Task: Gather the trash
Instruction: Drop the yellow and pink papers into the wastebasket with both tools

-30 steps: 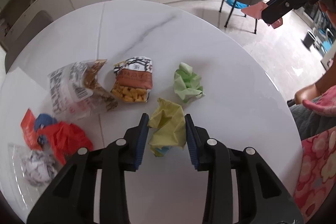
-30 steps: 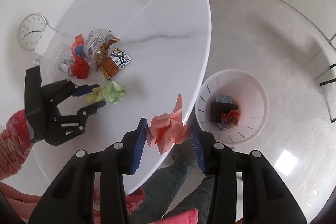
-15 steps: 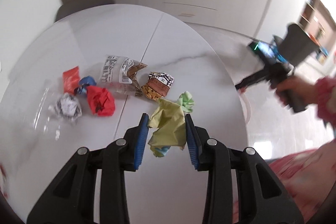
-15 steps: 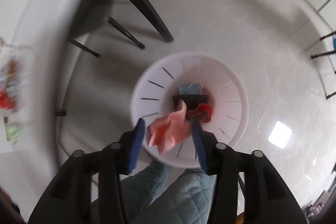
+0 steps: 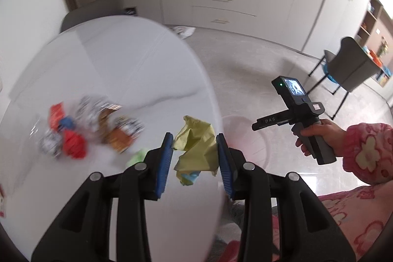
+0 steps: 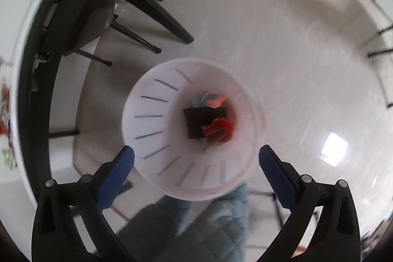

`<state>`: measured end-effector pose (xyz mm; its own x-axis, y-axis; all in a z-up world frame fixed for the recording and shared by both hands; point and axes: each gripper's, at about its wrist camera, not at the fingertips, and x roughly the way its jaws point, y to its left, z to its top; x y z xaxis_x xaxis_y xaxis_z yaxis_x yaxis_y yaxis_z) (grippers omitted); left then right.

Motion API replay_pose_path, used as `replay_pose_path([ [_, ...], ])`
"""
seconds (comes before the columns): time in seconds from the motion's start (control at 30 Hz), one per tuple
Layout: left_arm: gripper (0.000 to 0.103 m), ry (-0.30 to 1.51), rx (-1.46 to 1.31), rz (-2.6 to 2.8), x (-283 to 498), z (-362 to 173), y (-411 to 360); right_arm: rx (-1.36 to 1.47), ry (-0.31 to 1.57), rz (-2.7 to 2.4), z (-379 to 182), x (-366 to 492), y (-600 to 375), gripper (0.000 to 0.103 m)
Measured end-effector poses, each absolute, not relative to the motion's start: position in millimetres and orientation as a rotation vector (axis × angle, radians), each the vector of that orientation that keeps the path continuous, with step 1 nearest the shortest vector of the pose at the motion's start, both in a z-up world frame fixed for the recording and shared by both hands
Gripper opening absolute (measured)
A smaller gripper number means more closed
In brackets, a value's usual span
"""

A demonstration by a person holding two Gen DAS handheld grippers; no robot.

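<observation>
My left gripper (image 5: pixel 194 158) is shut on a crumpled yellow-green paper (image 5: pixel 196 146) and holds it above the right edge of the round white table (image 5: pixel 122 65). My right gripper (image 6: pixel 196 163) is open and empty, right above a white waste basket (image 6: pixel 147 139) on the floor. In the basket lie the pink paper (image 6: pixel 215 102), a black packet (image 6: pixel 199 119) and red scraps (image 6: pixel 218 130). The right gripper also shows in the left wrist view (image 5: pixel 255 126), held by a hand over the floor.
Blurred trash stays on the table: red paper (image 5: pixel 73 146), snack packets (image 5: pixel 120 134), a green ball (image 5: pixel 136 158) and a clear wrapper (image 5: pixel 50 144). Table legs (image 6: pixel 147 4) stand left of the basket. A grey chair (image 5: pixel 351 68) stands far right.
My right gripper opened and dropped the pink paper into the basket. My left gripper swung right toward the table edge with the yellow-green paper.
</observation>
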<state>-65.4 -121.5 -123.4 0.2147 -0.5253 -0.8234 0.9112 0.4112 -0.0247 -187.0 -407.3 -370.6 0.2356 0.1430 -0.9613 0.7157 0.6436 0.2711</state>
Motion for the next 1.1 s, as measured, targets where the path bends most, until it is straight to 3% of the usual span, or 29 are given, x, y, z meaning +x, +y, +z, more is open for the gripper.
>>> replay_pose_path([
  [0.27,0.044,0.979,0.575,-1.164,-114,-160,-213,0.672,1.239,-0.461,-310,-233,-430,0.1],
  [0.3,0.05,1.002,0.577,-1.167,-118,-167,-221,0.647,1.231,-0.452,-303,-236,-431,0.1],
  [0.33,0.069,1.04,0.575,-1.153,-123,-176,-231,0.63,1.227,-0.445,-298,-237,-432,0.1],
  [0.37,0.08,1.052,0.57,-1.134,-126,-180,-236,0.608,1.222,-0.43,-292,-238,-431,0.1],
  [0.4,0.081,1.054,0.554,-1.119,-129,-181,-238,0.585,1.217,-0.416,-286,-239,-431,0.1],
  [0.47,0.096,1.07,0.539,-1.107,-132,-182,-241,0.553,1.206,-0.393,-278,-237,-429,0.1],
  [1.1,0.095,1.023,0.454,-0.966,-106,-151,-190,0.474,1.141,-0.276,-236,-196,-381,0.1],
])
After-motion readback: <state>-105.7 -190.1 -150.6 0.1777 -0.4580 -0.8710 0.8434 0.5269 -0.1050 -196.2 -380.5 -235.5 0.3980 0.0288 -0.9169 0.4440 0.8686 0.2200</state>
